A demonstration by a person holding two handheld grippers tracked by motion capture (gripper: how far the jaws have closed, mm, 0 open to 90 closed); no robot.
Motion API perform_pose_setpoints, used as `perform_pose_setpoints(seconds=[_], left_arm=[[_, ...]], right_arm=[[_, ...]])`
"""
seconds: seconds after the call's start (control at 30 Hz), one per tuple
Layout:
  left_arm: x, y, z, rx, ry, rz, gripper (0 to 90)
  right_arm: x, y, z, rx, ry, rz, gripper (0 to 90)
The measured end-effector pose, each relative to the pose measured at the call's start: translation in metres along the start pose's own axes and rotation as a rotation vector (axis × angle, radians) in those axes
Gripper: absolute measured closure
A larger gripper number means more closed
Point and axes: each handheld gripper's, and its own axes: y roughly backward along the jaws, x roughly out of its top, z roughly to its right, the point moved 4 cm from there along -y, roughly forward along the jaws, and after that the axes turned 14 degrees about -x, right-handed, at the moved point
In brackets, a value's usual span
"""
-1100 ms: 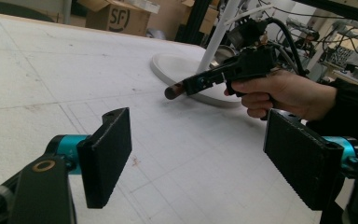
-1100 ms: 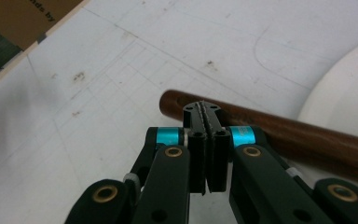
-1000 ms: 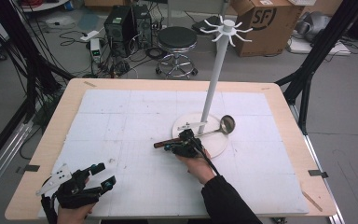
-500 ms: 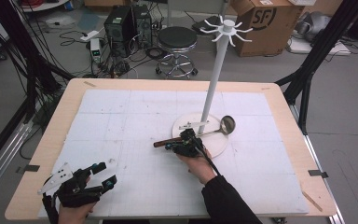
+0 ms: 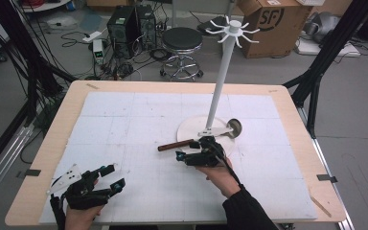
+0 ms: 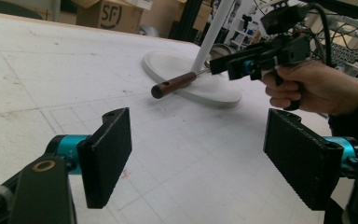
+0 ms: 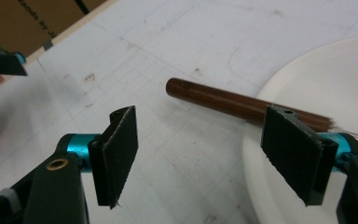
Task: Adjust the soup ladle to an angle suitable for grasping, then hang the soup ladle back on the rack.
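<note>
A ladle lies on the table, its brown wooden handle (image 5: 175,144) pointing left and its metal bowl (image 5: 235,127) on the white round base (image 5: 191,129) of a hook stand (image 5: 219,81). My right gripper (image 5: 191,149) is open just in front of the handle. In the right gripper view its jaws (image 7: 205,149) stand wide apart with the handle (image 7: 214,99) lying beyond them, untouched. My left gripper (image 5: 114,176) rests open and holds nothing at the front left. Its own view (image 6: 200,154) looks toward the handle (image 6: 175,84) and the right gripper (image 6: 242,60).
The stand's tall white pole ends in a ring of hooks (image 5: 233,29). Wide white table mat (image 5: 124,124) lies bare to the left and back. Off the table stand a stool (image 5: 182,40), a cardboard box (image 5: 273,19) and black frame legs (image 5: 316,81).
My right gripper has drifted slightly toward the person's side, near the handle. The ladle and my left gripper have stayed put.
</note>
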Motion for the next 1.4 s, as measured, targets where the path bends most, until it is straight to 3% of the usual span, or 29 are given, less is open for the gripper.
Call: perform_pose_setpoints(seconds=[0.13,0.23,0.3,0.43,0.47,0.6,0.87,1.03,1.23,1.4], left_arm=[[0.0,-0.007,0.0,-0.013,-0.002,-0.014,24.0],[-0.001,-0.01,0.001,-0.022,-0.001,-0.021,24.0],[-0.001,-0.011,0.001,-0.023,-0.001,-0.021,24.0],[0.0,-0.009,0.0,-0.018,-0.002,-0.016,24.0],[0.0,-0.008,0.0,-0.021,0.0,-0.012,24.0],[0.001,-0.004,0.0,-0.015,0.0,-0.004,24.0],[0.001,-0.002,0.001,-0.017,0.005,0.009,24.0],[0.001,-0.001,0.001,-0.016,0.006,0.011,24.0],[0.001,0.001,0.001,-0.011,0.009,0.014,24.0],[0.001,0.002,0.001,-0.009,0.009,0.014,24.0]], right_arm=[[0.002,0.015,0.011,-0.028,0.016,0.038,25.6],[0.004,0.019,0.017,-0.063,0.087,0.053,26.1],[0.009,0.02,0.019,-0.059,0.146,0.052,28.8],[0.021,0.011,0.024,-0.052,0.243,-0.001,29.2],[0.024,0.003,0.025,-0.038,0.254,-0.045,29.3],[0.023,-0.012,0.026,-0.049,0.292,-0.094,31.0],[0.019,-0.035,0.014,-0.078,0.398,-0.16,32.8],[0.024,-0.045,0.019,-0.075,0.38,-0.192,34.5],[0.02,-0.051,0.028,0.01,0.258,-0.271,35.5],[0.016,-0.051,0.029,0.029,0.255,-0.3,34.2]])
